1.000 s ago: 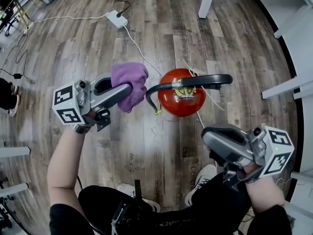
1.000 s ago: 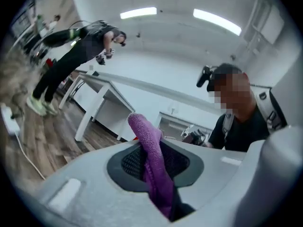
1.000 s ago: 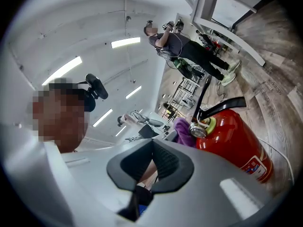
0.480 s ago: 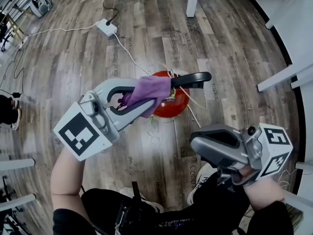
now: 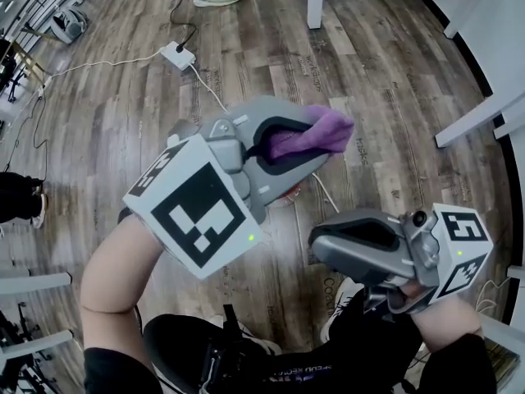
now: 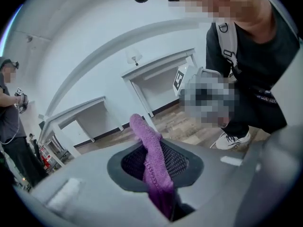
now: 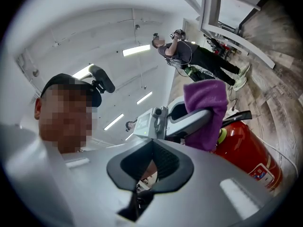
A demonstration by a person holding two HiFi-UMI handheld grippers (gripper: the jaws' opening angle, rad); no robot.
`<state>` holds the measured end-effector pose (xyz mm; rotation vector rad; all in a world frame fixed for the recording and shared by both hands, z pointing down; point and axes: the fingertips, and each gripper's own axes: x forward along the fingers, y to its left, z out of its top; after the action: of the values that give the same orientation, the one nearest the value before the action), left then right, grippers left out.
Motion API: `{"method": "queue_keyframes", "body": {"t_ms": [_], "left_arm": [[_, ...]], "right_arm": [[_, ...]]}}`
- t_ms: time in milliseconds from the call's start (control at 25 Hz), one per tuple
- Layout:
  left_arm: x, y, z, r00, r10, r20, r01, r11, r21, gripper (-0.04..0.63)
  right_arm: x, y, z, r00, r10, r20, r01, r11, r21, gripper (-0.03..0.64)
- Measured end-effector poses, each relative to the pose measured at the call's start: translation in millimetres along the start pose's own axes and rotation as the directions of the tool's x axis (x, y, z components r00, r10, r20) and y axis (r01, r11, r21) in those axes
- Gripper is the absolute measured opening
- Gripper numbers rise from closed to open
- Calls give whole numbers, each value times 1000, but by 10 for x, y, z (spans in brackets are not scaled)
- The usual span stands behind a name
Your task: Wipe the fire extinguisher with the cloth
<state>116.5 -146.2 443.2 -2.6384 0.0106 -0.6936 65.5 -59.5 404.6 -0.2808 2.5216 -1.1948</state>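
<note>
Right now the left tongs [image 5: 321,148] are clamped on the purple cloth [image 5: 326,127], which pokes out past their tips, high over the wood floor [image 5: 246,48]. The red extinguisher [image 7: 248,150] stands just under them, nearly hidden from above. The right tongs [image 5: 316,243] are closed and empty, nearer the person.

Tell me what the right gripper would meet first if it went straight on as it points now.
Probably the left gripper, shut on the purple cloth: it sits almost straight ahead of the right gripper. The fire extinguisher lies off that line, lower right. Depth is unclear.
</note>
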Motion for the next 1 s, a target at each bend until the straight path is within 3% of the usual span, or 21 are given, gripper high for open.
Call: {"method": "queue_keyframes", "body": {"t_ms": [200, 440, 600, 760, 1000], "left_arm": [[35, 35, 58, 1000, -19, 16, 19, 1000, 23, 71], [-258, 29, -153, 999, -3, 41, 7, 993, -119, 72], [-500, -34, -417, 999, 38, 38, -28, 973, -230, 72], [-798, -84, -805, 991, 127, 41, -99, 904, -417, 72], [-1133, -202, -1263, 959, 259, 118, -124, 755, -644, 71]], "right_arm": [[-15, -3, 6, 1000, -5, 7, 5, 1000, -2, 1], [-38, -22, -4, 1000, -27, 9, 27, 1000, 3, 2], [-10, -23, -12, 1000, -21, 2, 21, 1000, 12, 2], [22, -16, -15, 1000, -19, -8, 19, 1000, 11, 2], [97, -37, -50, 999, -39, -24, 39, 999, 19, 2]]}}
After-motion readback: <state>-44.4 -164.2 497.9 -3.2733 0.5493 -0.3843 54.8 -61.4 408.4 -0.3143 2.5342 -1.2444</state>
